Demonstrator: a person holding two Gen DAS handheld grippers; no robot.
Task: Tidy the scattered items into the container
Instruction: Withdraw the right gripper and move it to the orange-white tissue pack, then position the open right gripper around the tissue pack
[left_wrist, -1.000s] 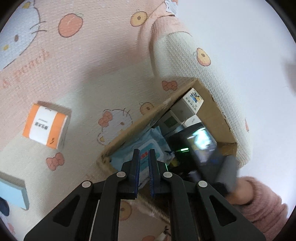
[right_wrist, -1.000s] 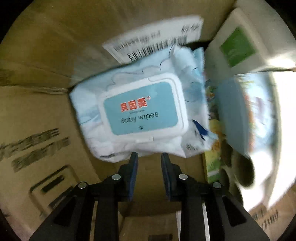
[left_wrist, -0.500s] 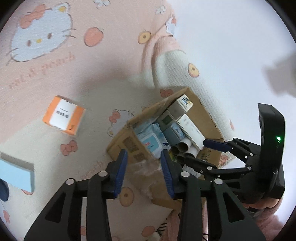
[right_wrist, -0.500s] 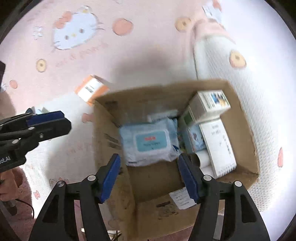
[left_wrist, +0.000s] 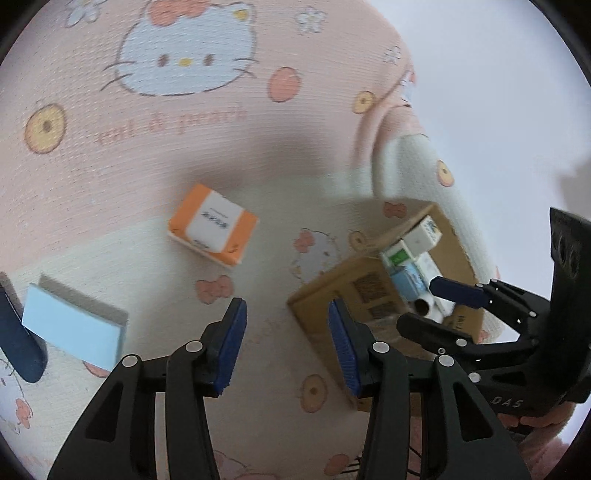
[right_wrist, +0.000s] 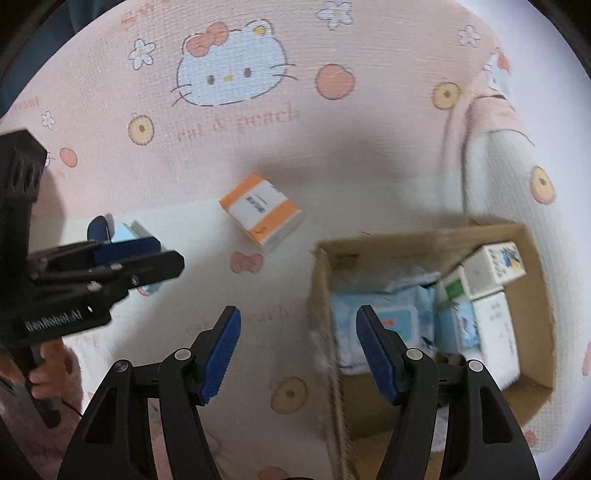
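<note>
The soft woven blanket (right_wrist: 236, 155) was pink and cream with cartoon cats. On it lay a small orange and white box (right_wrist: 261, 211), well apart from the brown cardboard box (right_wrist: 532, 236). A puffy blue pack of wipes (right_wrist: 384, 314) and some little cartons sat inside. The left gripper (left_wrist: 284, 345) was opening with nothing in it. The right gripper (right_wrist: 297, 352) was spread wide and empty too.

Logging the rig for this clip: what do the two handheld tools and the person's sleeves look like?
Both the left tool and right tool are black linkage frames with silver rivets and ribbed blue pads. White lettering marks their bodies. The sleeve is fuzzy pink.
</note>
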